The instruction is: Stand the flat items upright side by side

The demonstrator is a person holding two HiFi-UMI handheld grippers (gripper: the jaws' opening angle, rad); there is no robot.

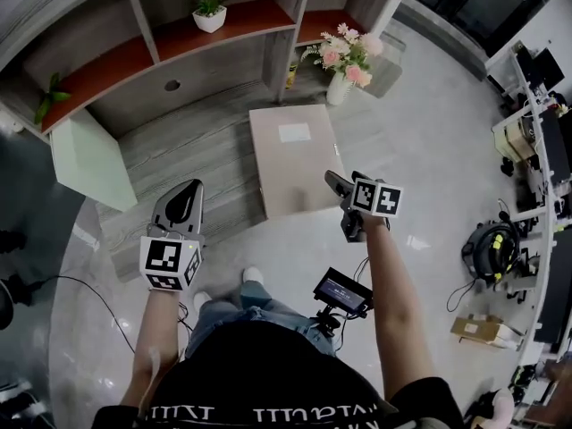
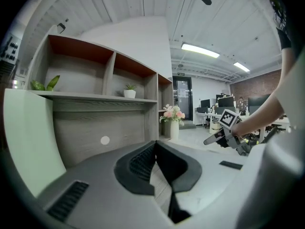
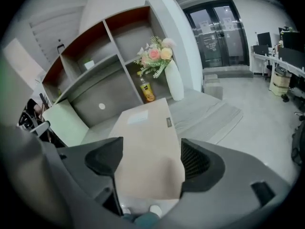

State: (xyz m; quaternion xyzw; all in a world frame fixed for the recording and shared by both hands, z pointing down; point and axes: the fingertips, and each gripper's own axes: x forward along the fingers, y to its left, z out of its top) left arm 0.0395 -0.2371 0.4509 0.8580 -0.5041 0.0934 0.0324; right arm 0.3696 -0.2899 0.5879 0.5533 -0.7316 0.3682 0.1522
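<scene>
A grey wooden shelf unit point(image 1: 179, 114) filled the upper left of the head view. The flat tan cardboard package point(image 1: 290, 155) lay at centre on its low ledge, framed between the parted jaws of the right tool point(image 3: 151, 154). The left tool point(image 2: 156, 147), at lower left, had its jaws pressed together on nothing.

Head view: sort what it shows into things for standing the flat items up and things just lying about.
For the job: tan flat box, lying flat; pale green panel, standing; left gripper, shut; right gripper, open.
Lying about: flower vase; potted plant; yellow bottle.
</scene>
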